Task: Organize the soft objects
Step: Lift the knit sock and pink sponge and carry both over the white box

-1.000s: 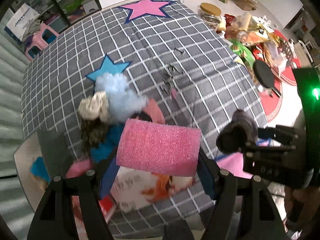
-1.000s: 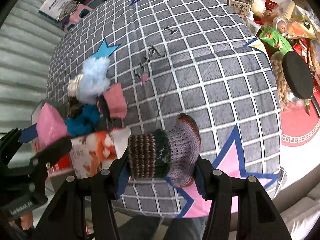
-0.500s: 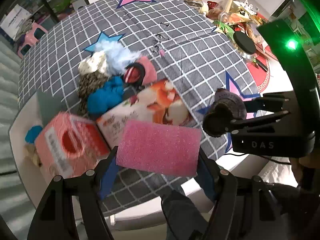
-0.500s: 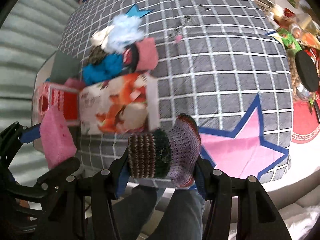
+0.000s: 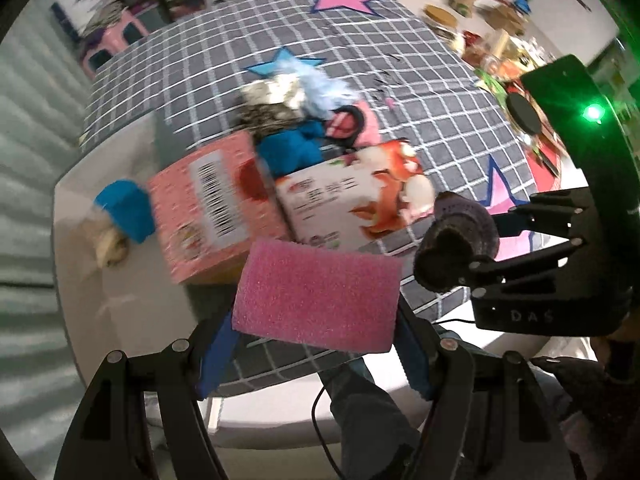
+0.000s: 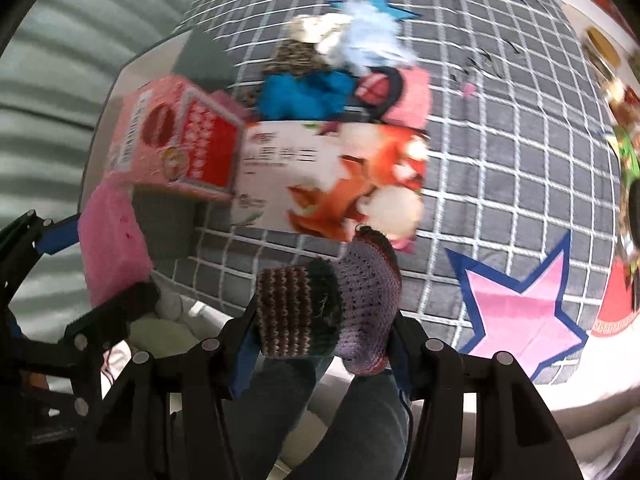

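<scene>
My left gripper (image 5: pixel 316 344) is shut on a pink sponge (image 5: pixel 318 294), held in the air off the table's near edge; the sponge also shows in the right wrist view (image 6: pixel 110 248). My right gripper (image 6: pixel 324 340) is shut on a knitted striped purple glove (image 6: pixel 328 304), also held off the near edge; it shows in the left wrist view (image 5: pixel 456 242) at the right. A pile of soft things lies on the grey checked cloth (image 6: pixel 520 152): a blue cloth (image 6: pixel 304 92), a pale blue fluffy piece (image 6: pixel 370 40), a pink sponge (image 6: pixel 412 96).
A white box with a fox picture (image 6: pixel 332 184) and a pink-red box (image 6: pixel 172 140) lie near the table's front left. A blue item (image 5: pixel 126 210) lies on the white surface left of the boxes. Jars and snack packets (image 5: pixel 492 52) crowd the far right.
Both grippers have pulled back off the table's near edge and lifted, still holding the sponge and the glove. The boxes and soft pile now lie further ahead.
</scene>
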Action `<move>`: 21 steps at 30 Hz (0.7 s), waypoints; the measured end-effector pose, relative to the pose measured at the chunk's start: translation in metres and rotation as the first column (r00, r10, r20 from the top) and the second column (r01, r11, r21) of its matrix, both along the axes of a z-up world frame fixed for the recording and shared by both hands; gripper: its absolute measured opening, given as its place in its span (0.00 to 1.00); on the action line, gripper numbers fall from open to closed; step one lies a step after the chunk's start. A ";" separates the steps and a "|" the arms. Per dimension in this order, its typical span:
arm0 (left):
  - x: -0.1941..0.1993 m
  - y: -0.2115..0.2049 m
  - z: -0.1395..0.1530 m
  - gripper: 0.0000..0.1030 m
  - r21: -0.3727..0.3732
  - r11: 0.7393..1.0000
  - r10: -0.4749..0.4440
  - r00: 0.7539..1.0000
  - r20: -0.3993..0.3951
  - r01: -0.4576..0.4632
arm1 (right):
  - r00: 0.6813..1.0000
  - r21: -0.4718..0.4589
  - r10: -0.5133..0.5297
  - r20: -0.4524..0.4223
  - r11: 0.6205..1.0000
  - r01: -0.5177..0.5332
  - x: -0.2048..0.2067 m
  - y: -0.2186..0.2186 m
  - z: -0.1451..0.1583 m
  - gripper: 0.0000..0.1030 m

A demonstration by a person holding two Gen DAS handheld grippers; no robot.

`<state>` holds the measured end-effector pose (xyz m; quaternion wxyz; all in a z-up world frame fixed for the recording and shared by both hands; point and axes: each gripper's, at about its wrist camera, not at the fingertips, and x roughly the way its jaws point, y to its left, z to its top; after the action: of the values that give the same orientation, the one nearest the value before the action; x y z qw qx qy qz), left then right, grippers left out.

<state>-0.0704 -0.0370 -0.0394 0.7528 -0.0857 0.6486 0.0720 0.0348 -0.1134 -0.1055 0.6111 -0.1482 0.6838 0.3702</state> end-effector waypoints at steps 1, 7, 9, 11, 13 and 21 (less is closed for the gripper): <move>-0.003 0.003 0.001 0.72 0.003 1.000 0.015 1.000 0.004 -0.015 | 1.000 0.002 0.016 0.004 1.000 -0.016 -0.003 0.005 0.002 0.54; -0.035 0.035 0.011 0.72 0.019 0.989 0.145 0.989 0.031 -0.145 | 0.991 0.026 0.133 0.031 0.991 -0.133 -0.022 0.041 0.017 0.54; -0.047 0.046 0.014 0.72 0.026 0.981 0.193 0.980 0.042 -0.195 | 0.984 0.034 0.175 0.045 0.984 -0.176 -0.030 0.055 0.022 0.54; -0.054 0.055 0.015 0.72 0.036 0.973 0.228 0.972 0.050 -0.230 | 0.976 0.042 0.209 0.056 0.977 -0.211 -0.037 0.066 0.027 0.55; -0.063 0.065 0.018 0.72 0.041 0.962 0.268 0.962 0.060 -0.270 | 0.967 0.051 0.246 0.069 0.967 -0.250 -0.045 0.079 0.035 0.55; -0.099 0.113 0.019 0.72 0.056 0.900 0.426 0.900 0.093 -0.432 | 0.931 0.084 0.348 0.111 0.930 -0.357 -0.065 0.119 0.062 0.55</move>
<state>-0.1698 0.0763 -0.0201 0.7461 -0.2009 0.5804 0.2569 -0.0303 0.0059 -0.0438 0.5730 -0.2543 0.5964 0.5013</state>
